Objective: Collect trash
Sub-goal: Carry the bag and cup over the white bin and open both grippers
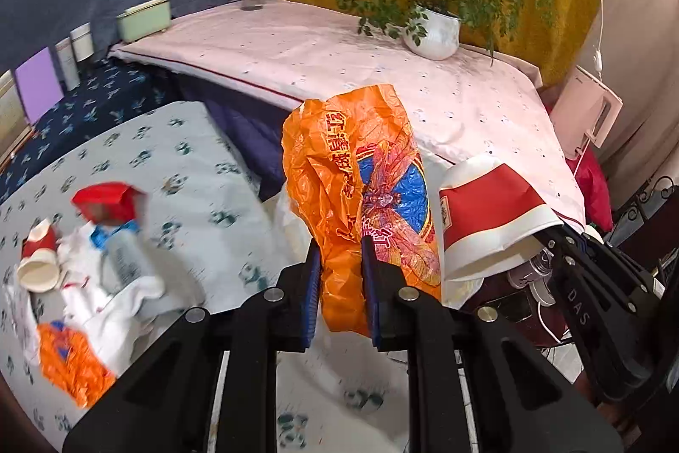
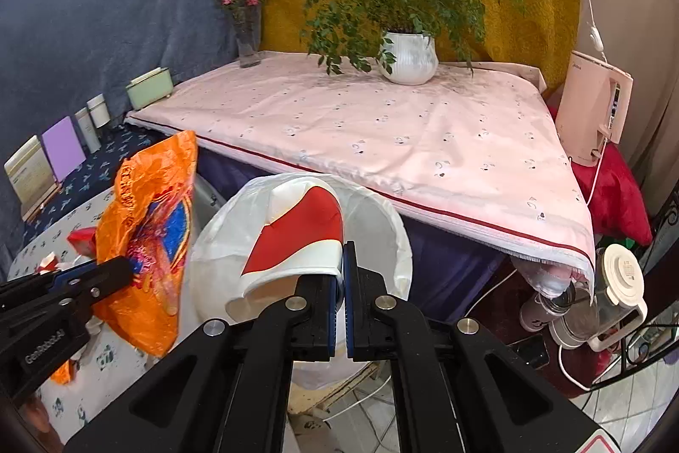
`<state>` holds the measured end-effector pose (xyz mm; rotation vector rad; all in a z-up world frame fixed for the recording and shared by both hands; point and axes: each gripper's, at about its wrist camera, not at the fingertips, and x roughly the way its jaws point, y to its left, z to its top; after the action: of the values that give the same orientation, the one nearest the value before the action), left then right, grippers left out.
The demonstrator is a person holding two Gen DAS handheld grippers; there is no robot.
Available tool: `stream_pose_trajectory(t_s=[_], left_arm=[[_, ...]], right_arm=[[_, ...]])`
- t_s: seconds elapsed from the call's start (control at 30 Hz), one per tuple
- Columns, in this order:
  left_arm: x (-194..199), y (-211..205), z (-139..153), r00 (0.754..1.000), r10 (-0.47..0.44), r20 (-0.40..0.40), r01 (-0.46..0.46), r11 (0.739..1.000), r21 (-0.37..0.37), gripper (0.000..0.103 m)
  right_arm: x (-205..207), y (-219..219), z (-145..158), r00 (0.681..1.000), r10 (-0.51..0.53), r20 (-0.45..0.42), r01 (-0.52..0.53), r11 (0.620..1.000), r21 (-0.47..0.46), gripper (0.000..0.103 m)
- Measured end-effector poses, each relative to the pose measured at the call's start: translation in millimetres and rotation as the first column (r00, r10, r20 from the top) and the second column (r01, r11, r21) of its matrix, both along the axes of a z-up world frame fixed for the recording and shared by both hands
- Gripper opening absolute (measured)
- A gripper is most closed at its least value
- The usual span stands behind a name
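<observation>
My left gripper (image 1: 339, 245) is shut on a crumpled orange snack wrapper (image 1: 365, 173), which stands up between its blue pads; the same wrapper (image 2: 148, 240) shows at the left of the right wrist view. My right gripper (image 2: 343, 247) is shut on the rim of a red-and-white paper cup (image 2: 297, 240), held over a bin lined with a white bag (image 2: 382, 236). That cup (image 1: 488, 219) appears to the right of the wrapper in the left wrist view. More trash lies on the panda-print table (image 1: 191, 164): a red carton (image 1: 108, 200), a bottle (image 1: 123, 262), a tipped cup (image 1: 38, 270), another orange wrapper (image 1: 72, 359).
A table under a pink cloth (image 2: 382, 139) stands behind the bin, with a potted plant (image 2: 407, 58) and a vase of flowers (image 2: 248, 41). A green box (image 2: 150, 88) and small cards line the blue cloth. A pink appliance (image 2: 594, 113) and jars (image 2: 602, 300) are at the right.
</observation>
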<state>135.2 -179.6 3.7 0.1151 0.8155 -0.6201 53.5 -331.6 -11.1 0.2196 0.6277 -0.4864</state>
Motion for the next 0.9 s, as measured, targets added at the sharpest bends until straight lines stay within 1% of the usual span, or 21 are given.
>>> stream_pose_trajectory(t_s=[0.17,0.27,0.47,0.67,0.73,0.77,0.83,0.87,0.9], left_arm=[[16.3,-30.9,-8.7,0.999,-0.035,-0.01,0.035,0.999,0.009,0.018],[22.5,-45.4,-16.4,0.999,-0.048,-0.018,0.049,0.999,0.025,0.018],[33.6,-52.4,-28.4,0.998,-0.034,-0.047,0.036,0.999,0.027,0.018],[46.2,-51.0,-38.5,0.997,-0.014,-0.073,0.016,1.0,0.027,0.022],[50.6,-49.5,-41.5,0.997,-0.008,-0.08,0.011,1.0,0.028,0.032],[53.0,-48.4,-42.6,0.997,0.002,-0.082,0.0,1.0,0.029,0.041],[55.8,-45.0,-42.5,0.997,0.02,-0.076,-0.019,1.0,0.022,0.051],[56.7,-43.5,-41.7,0.997,0.031,-0.073,-0.029,0.999,0.024,0.06],[57.8,-42.4,-41.2,0.997,0.04,-0.069,-0.038,0.999,0.025,0.066]], right_arm=[[13.1,-17.3,-4.1,1.0,-0.027,-0.004,0.027,1.0,0.007,0.003],[23.0,-27.6,-7.8,0.999,-0.033,-0.008,0.034,0.999,0.027,0.003],[39.2,-36.6,-17.4,0.999,-0.028,-0.031,0.029,0.999,0.025,0.003],[54.4,-40.3,-27.0,0.998,-0.019,-0.052,0.02,0.999,0.034,0.003],[60.2,-41.1,-30.7,0.998,-0.009,-0.059,0.012,0.999,0.05,0.003],[63.9,-41.3,-32.2,0.998,-0.003,-0.067,0.006,0.998,0.055,0.004],[68.9,-39.5,-33.1,0.997,-0.001,-0.072,0.005,0.999,0.049,0.008],[70.6,-37.4,-32.9,0.997,0.001,-0.075,0.002,0.999,0.04,0.014],[70.7,-35.9,-32.2,0.997,-0.001,-0.072,0.003,0.999,0.032,0.021]])
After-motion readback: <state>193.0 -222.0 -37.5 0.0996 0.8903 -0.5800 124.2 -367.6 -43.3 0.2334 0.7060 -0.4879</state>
